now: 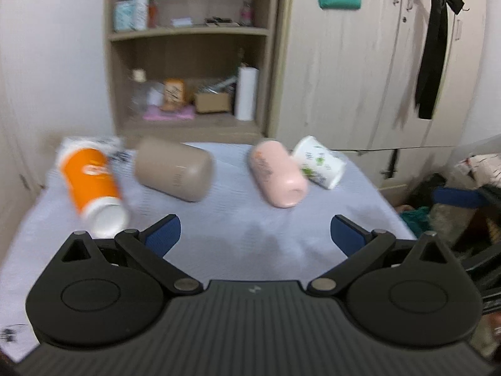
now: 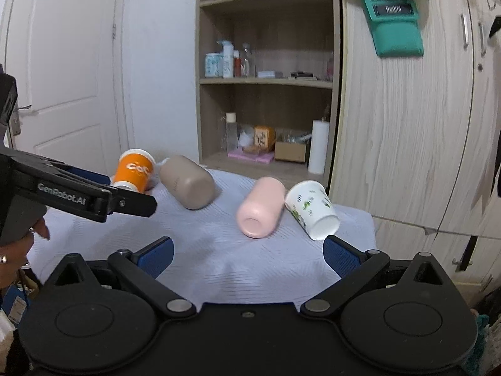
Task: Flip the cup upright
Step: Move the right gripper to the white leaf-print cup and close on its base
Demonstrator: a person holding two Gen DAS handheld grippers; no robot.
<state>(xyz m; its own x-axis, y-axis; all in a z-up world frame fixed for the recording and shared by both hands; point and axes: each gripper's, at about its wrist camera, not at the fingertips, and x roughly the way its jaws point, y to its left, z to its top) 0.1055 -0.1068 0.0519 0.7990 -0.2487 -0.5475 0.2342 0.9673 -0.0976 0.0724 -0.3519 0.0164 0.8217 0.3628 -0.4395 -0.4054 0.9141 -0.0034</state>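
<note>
Several cups lie on their sides on a table with a light grey cloth. From left to right they are an orange paper cup, a taupe cup, a pink cup and a white cup with green print. My left gripper is open and empty, short of the cups; it shows from the side in the right wrist view next to the orange cup. My right gripper is open and empty, in front of the pink and white cups.
A wooden shelf unit with bottles, boxes and a paper roll stands behind the table. A wardrobe with a teal pouch is at the right. A white door is at the left. Clutter lies right of the table.
</note>
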